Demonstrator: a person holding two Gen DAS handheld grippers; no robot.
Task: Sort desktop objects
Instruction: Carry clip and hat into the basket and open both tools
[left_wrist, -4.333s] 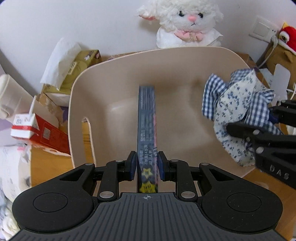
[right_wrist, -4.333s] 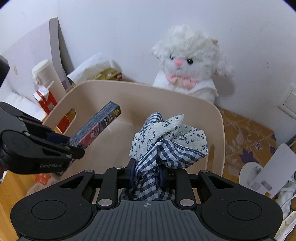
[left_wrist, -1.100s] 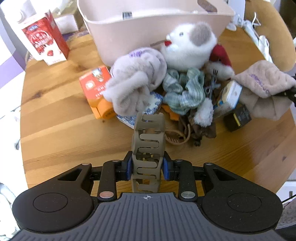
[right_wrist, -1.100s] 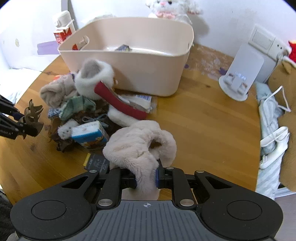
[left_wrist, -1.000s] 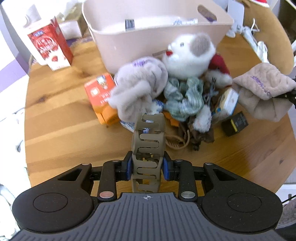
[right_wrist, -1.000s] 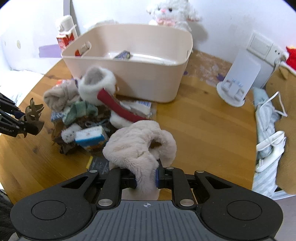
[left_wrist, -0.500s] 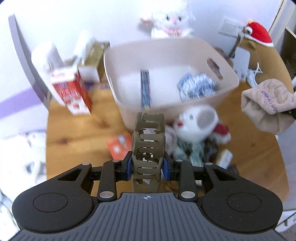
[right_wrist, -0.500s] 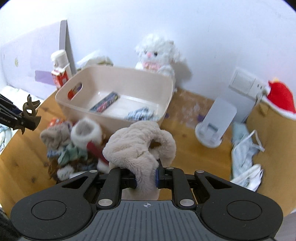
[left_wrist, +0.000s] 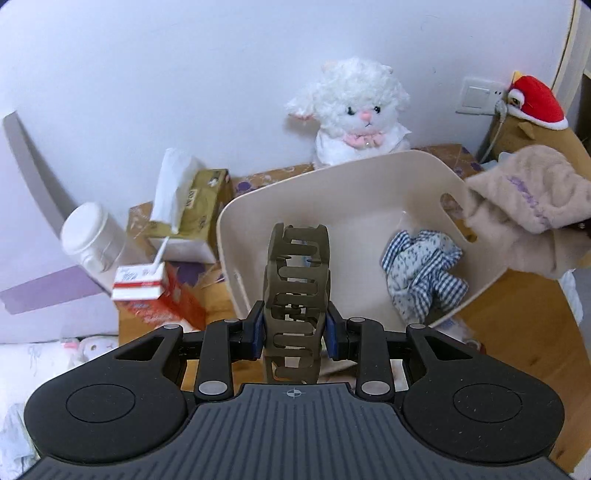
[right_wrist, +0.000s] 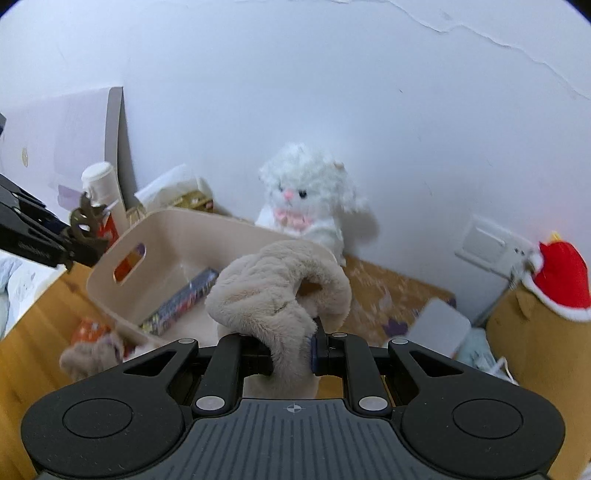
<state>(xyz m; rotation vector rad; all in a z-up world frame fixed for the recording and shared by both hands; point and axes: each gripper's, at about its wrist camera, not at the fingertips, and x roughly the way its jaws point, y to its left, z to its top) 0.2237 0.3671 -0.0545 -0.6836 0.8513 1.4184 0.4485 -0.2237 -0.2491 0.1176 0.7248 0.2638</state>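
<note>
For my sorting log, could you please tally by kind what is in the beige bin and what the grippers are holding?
Cloth scrunchies in bin: 1, blue checked scrunchie
Boxes in bin: 1, dark box
Held by left gripper: 1, hair claw
Held by right gripper: 1, plush scrunchie
Total: 4

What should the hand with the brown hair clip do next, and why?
Probably move a little forward and down over the tub, then let go. The left gripper is shut on the hair clip, which sits just in front of the near rim. The checked cloth already lies inside, so the clip likely belongs there too.
</note>
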